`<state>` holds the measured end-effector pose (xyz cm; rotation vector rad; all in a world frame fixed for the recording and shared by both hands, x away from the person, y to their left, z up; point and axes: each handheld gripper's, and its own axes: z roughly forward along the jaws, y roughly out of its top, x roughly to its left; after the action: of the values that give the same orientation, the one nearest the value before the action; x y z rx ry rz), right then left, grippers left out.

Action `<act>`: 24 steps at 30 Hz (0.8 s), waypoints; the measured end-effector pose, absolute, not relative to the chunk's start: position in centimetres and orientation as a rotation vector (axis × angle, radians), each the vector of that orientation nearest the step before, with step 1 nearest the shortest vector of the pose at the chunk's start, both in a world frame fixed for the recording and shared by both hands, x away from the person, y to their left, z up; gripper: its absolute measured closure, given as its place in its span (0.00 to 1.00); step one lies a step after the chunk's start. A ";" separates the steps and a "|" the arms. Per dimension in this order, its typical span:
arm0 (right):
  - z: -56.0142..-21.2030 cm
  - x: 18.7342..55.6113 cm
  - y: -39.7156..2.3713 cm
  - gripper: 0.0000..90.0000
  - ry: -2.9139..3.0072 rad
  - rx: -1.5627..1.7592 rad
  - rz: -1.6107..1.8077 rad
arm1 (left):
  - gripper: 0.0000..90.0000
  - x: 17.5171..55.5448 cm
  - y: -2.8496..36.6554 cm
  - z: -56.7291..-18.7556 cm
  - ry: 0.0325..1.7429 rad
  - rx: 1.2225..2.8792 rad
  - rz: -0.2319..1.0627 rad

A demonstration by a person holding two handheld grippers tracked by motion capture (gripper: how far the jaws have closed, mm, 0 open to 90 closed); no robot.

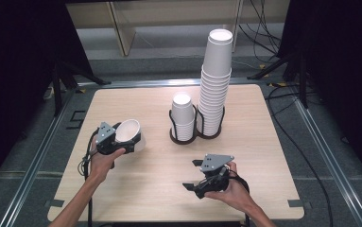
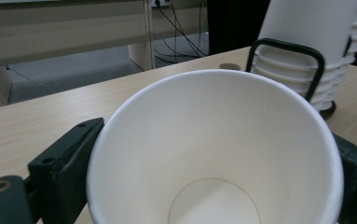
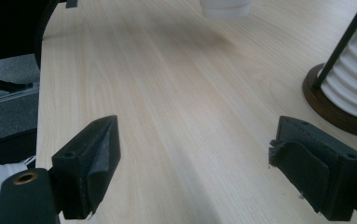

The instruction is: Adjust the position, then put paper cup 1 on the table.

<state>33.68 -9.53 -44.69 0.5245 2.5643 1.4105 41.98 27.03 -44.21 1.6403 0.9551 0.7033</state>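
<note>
Left tongs (image 1: pixel 127 140) clamped on single white paper cup (image 1: pixel 130 134), cup tilted above desk (image 1: pixel 136 189) left half, right tongs (image 1: pixel 193 174) spread wide, holding nothing, low over desk front, black wire cup holder (image 1: pixel 195 133) behind, short cup stack (image 1: pixel 183 116) beside tall cup stack (image 1: pixel 214 85)

cup (image 1: pixel 130 133): plain white inside and out, faint tan ring round its base in left gripper view. cup stacks (image 1: pixel 214 85): white, ribbed by rims. holder (image 1: pixel 187 137): black wire, dark brown base. table (image 1: pixel 169 189): pale wood, fine light grain. left gripper (image 1: pixel 122 142): black, grey plate on top. right gripper (image 1: pixel 191 174): black, grey plate, brass-coloured eyelet in its own view. floor (image 1: pixel 37 132): grey. cables (image 1: pixel 282 113): black.
</note>
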 end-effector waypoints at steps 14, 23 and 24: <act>-44.9 33.3 -10.8 0.18 2.546 0.544 1.401 | 0.09 45.7 26.8 -45.5 1.042 1.642 0.743; -45.1 33.3 -10.8 0.18 2.556 0.546 1.398 | 0.09 47.0 26.2 -45.8 1.057 1.645 0.762; -45.1 33.3 -10.8 0.18 2.557 0.545 1.398 | 0.08 47.2 26.2 -45.8 1.063 1.648 0.763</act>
<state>33.32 -10.81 -45.12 0.5450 2.5568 1.3979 47.17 26.18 -45.84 1.6478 1.0629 0.7627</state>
